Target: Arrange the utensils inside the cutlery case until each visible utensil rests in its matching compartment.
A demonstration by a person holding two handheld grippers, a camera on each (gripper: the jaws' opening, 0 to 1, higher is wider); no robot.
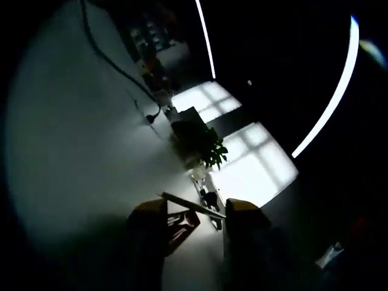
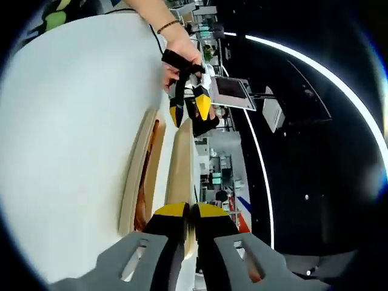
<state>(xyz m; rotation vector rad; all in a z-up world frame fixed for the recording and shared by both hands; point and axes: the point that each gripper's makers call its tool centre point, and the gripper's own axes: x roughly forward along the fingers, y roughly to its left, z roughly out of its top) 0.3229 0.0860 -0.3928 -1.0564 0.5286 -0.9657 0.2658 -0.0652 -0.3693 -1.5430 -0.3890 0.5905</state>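
The wooden cutlery case (image 2: pixel 140 176) lies on a white table (image 2: pixel 66 121), with a brown utensil (image 2: pixel 144 188) in one long compartment. My right gripper (image 2: pixel 191 211) is shut on the case's upright wooden panel (image 2: pixel 182 154), seen edge-on. A hand holds my left gripper (image 2: pixel 189 112) above the far end of the case, jaws apart. In the dark left gripper view, my left gripper (image 1: pixel 195 215) stands open. A thin pale stick (image 1: pixel 193 207) crosses between its jaws and a brownish piece (image 1: pixel 182 227) lies below; I cannot tell whether either jaw touches them.
A black cable (image 1: pixel 109 60) runs over the white table (image 1: pixel 79 139). A potted plant (image 1: pixel 203 145) and small dark items stand at the table's edge. Beyond the far edge are a monitor (image 2: pixel 230 91) and cluttered shelves (image 2: pixel 218 176).
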